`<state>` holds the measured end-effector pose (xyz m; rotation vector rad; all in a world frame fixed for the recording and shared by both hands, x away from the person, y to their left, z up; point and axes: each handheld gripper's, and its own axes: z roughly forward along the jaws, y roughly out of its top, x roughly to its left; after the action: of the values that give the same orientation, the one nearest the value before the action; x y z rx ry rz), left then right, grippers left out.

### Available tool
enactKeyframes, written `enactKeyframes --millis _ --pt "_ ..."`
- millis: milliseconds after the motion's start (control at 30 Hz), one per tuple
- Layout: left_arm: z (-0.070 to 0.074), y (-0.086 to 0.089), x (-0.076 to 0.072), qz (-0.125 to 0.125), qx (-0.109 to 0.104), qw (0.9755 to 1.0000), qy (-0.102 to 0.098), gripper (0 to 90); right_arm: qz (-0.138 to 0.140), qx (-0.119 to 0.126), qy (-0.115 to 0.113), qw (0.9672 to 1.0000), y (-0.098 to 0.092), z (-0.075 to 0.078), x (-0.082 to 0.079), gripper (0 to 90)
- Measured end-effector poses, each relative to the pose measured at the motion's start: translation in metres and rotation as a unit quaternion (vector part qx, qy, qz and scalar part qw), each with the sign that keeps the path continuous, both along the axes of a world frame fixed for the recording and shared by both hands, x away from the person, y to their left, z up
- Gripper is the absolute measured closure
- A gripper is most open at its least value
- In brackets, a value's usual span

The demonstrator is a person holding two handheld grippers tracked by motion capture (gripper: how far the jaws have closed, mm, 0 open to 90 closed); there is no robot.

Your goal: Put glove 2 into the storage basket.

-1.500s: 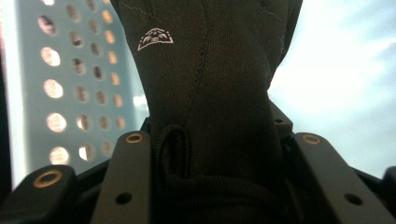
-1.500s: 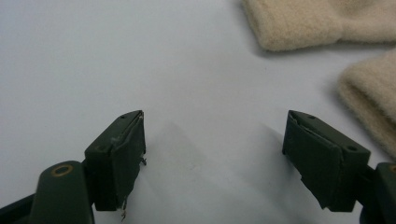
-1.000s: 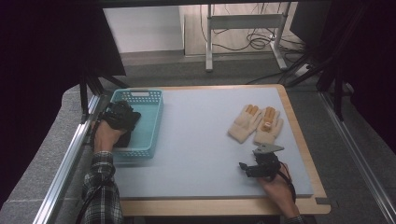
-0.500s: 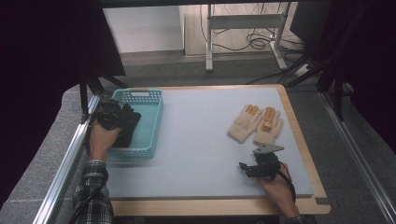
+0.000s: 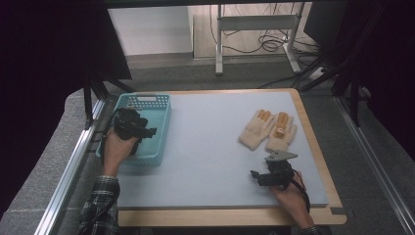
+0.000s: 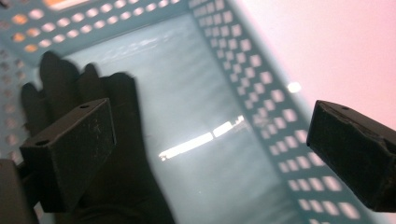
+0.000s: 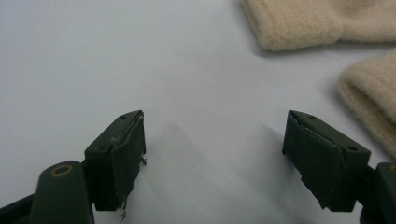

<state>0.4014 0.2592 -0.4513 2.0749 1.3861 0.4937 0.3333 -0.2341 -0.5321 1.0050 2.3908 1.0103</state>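
Here, left gripper [image 6: 205,154] gaping over teal basket [image 5: 161,122], right gripper [image 7: 212,158] gaping near beige gloves [image 5: 269,129]

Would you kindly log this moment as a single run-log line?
left tongs: open, over teal basket | black glove: in basket | right tongs: open, over mat | beige gloves: on mat, untouched

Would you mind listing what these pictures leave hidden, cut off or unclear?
- Black glove in the basket, left gripper view: its lower part is covered by the near jaw and cut off by the bottom edge.
- Beige gloves, right gripper view: cuffs alone show; the top and right edges cut off the rest.
- Orange patches on them, high view: too small to identify.
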Motion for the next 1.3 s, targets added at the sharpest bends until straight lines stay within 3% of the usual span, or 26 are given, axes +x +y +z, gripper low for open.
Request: enactKeyframes --millis 200,300,367,600,833,867,900,933,967,1133,1200,1300 --pt "0.002 -0.019 -0.009 -0.023 -0.01 0.9996 -0.015 1.2 0.0 0.0 0.0 1.0 0.0 0.0 0.0 20.9" --pt "0.002 -0.033 -0.017 -0.042 -0.028 0.9985 -0.023 1.1 0.0 0.0 0.0 1.0 0.0 0.0 0.0 20.9" --pt "0.001 -0.039 -0.021 -0.048 -0.03 0.9981 -0.026 1.1 0.0 0.0 0.0 1.0 0.0 0.0 0.0 20.9" --pt "0.001 -0.064 -0.034 -0.084 -0.043 0.9946 -0.043 1.3 0.0 0.0 0.001 1.0 0.0 0.0 0.0 20.9" --pt "0.001 -0.097 -0.056 -0.128 -0.056 0.9883 -0.062 1.3 0.0 0.0 0.001 1.0 0.0 0.0 0.0 20.9" --pt "0.001 -0.097 -0.056 -0.128 -0.056 0.9883 -0.062 1.3 0.0 0.0 0.001 1.0 0.0 0.0 0.0 20.9" --pt "-0.001 -0.106 -0.062 -0.137 -0.059 0.9865 -0.066 1.3 0.0 0.0 0.0 1.0 0.0 0.0 0.0 20.9" --pt "-0.001 -0.106 -0.062 -0.137 -0.059 0.9865 -0.066 1.3 0.0 0.0 0.0 1.0 0.0 0.0 0.0 20.9" --pt "-0.005 -0.114 -0.067 -0.148 -0.063 0.9846 -0.069 1.3 0.0 0.0 0.0 1.0 0.0 0.0 0.0 20.9" --pt "-0.023 -0.136 -0.081 -0.171 -0.06 0.9808 -0.071 1.4 0.0 0.0 0.001 1.0 0.0 0.0 0.0 20.9" --pt "-0.027 -0.139 -0.084 -0.175 -0.06 0.9802 -0.071 1.5 0.0 0.0 0.001 1.0 0.0 0.0 0.0 20.9" --pt "-0.046 -0.15 -0.094 -0.18 -0.062 0.9795 -0.067 1.4 0.0 0.0 0.001 1.0 0.0 0.0 0.0 20.8"
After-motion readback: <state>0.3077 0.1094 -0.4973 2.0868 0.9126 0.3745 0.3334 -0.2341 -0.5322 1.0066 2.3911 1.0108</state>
